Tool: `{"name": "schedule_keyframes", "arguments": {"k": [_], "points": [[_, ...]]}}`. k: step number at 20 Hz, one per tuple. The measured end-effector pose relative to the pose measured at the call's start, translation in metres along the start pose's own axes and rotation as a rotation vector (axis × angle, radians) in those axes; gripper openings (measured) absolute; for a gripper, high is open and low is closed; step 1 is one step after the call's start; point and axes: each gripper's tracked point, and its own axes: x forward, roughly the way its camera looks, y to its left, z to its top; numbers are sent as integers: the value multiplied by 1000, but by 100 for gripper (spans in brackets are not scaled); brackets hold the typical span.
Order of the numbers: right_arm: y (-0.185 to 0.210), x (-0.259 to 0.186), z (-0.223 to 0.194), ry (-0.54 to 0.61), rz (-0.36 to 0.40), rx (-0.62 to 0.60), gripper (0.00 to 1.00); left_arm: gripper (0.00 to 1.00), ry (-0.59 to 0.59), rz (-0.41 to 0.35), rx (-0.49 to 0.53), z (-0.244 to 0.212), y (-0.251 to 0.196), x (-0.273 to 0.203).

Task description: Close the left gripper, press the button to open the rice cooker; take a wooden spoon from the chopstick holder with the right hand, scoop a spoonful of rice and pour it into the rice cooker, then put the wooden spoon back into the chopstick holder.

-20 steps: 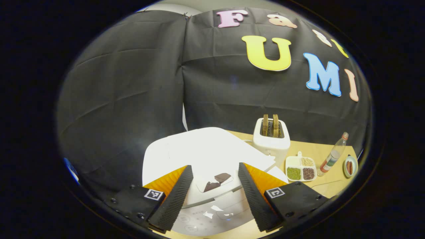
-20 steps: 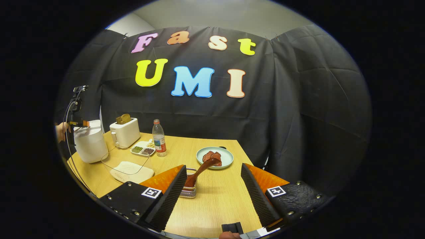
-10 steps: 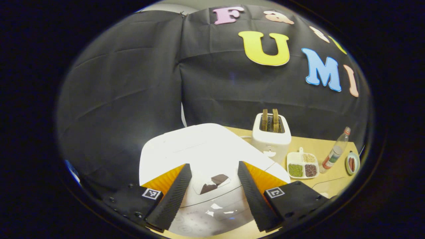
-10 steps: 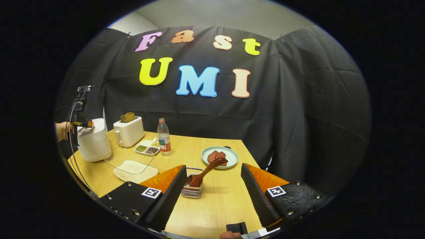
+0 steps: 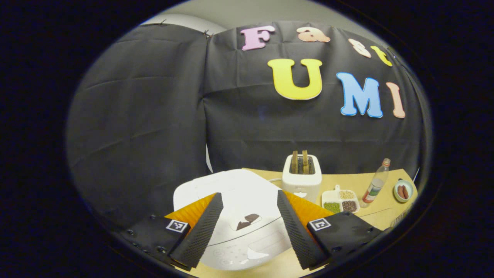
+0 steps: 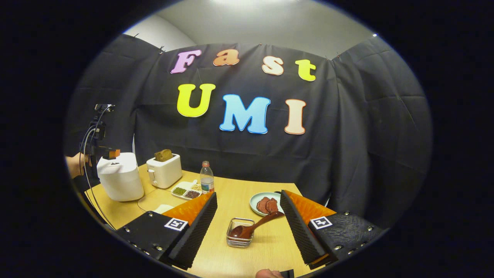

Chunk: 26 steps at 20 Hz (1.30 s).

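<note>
Above rice cooker [image 5: 235, 200] lid, left gripper [image 5: 247, 227] hovers, jaws apart; right gripper [image 6: 249, 227] jaws apart, framing wooden spoon [image 6: 254, 227].

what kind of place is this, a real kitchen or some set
Most likely a staged booth, not a real kitchen: black cloth wall behind a light wooden table set with a white rice cooker, a white toaster holding bread and a wire chopstick holder.

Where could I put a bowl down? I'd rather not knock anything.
Bare wood lies around the chopstick holder, between it, the plate and the table's near edge. The far left is crowded: rice cooker, toaster, bean tray, bottle.
</note>
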Motion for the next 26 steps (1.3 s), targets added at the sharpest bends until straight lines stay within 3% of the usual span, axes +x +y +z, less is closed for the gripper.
{"name": "schedule_keyframes", "arguments": {"k": [4, 8, 14, 25, 26], "points": [[18, 0, 31, -63, 29, 29, 99, 98, -151, -78, 27, 41, -16, -75], [37, -1, 53, -131, 66, 57, 100, 95, -208, -160, -20, 54, -45, -131], [43, -2, 59, -196, 60, 71, 99, 98, -315, -200, -44, 64, -56, -199], [63, -2, 71, -233, 89, 54, 99, 95, -283, -187, -30, 49, -32, -222], [63, -2, 71, -235, 86, 47, 99, 100, -283, -189, -47, 49, -31, -223]]}}
